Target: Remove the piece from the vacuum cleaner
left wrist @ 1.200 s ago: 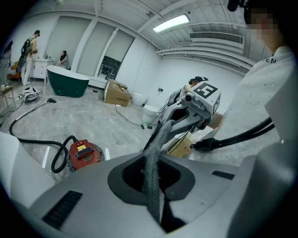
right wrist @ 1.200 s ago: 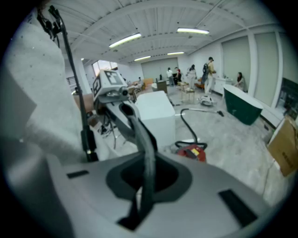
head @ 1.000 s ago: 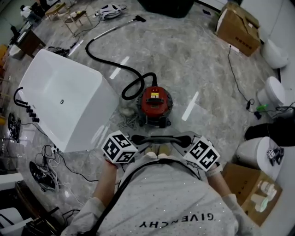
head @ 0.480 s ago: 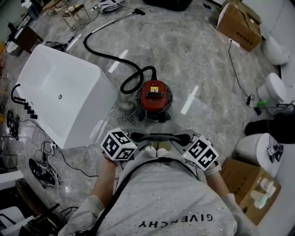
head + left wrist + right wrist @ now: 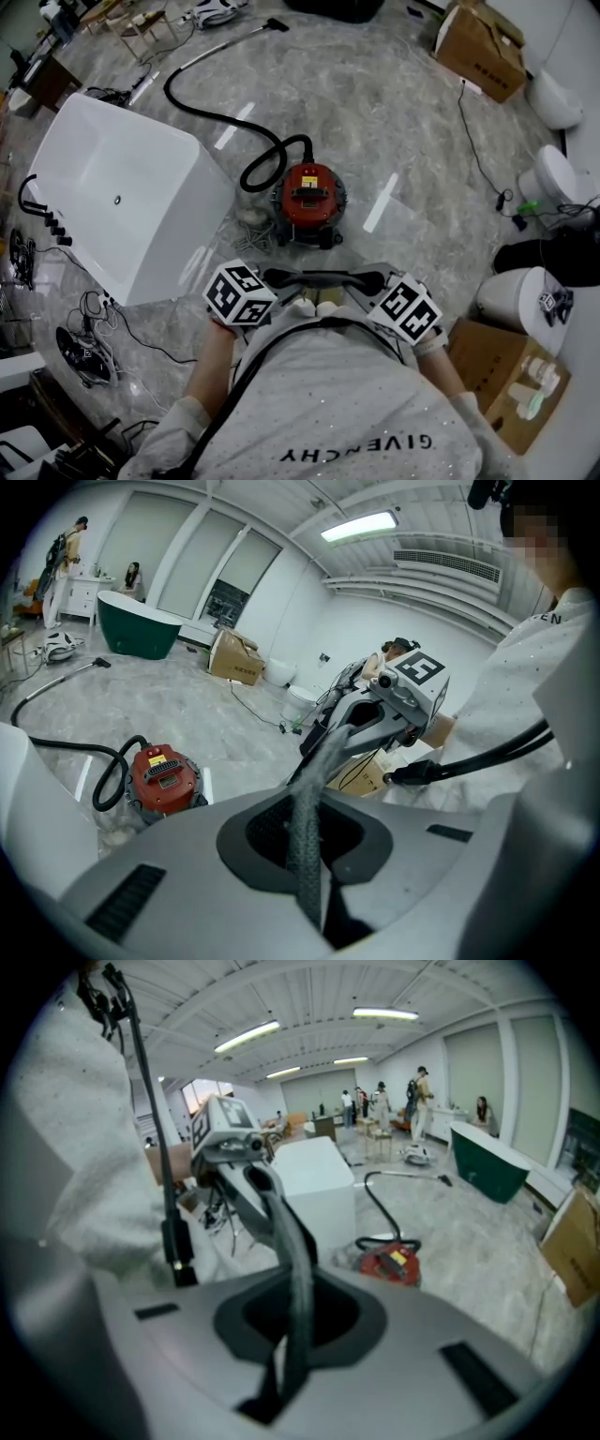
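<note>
- Currently, the vacuum cleaner [image 5: 309, 199] stands on the marble floor [image 5: 412, 141] in front of the person, well apart from both grippers.
- Its body is a red drum with a yellow label on top.
- The black hose [image 5: 202, 108] is attached at the drum's far left side, loops beside it and runs away across the floor to a metal wand [image 5: 225, 47].
- The white bathtub [image 5: 122, 192] lies to the left of the vacuum cleaner, near it.
- The left gripper [image 5: 339, 731] is held close to the person's body. Its jaws are pressed together with nothing between them.
- The right gripper [image 5: 268, 1194] is held the same way, jaws together and empty.
- The two grippers point toward each other, tips nearly meeting, low in the head view.
- A cardboard box [image 5: 481, 47] sits at the far right.
</note>
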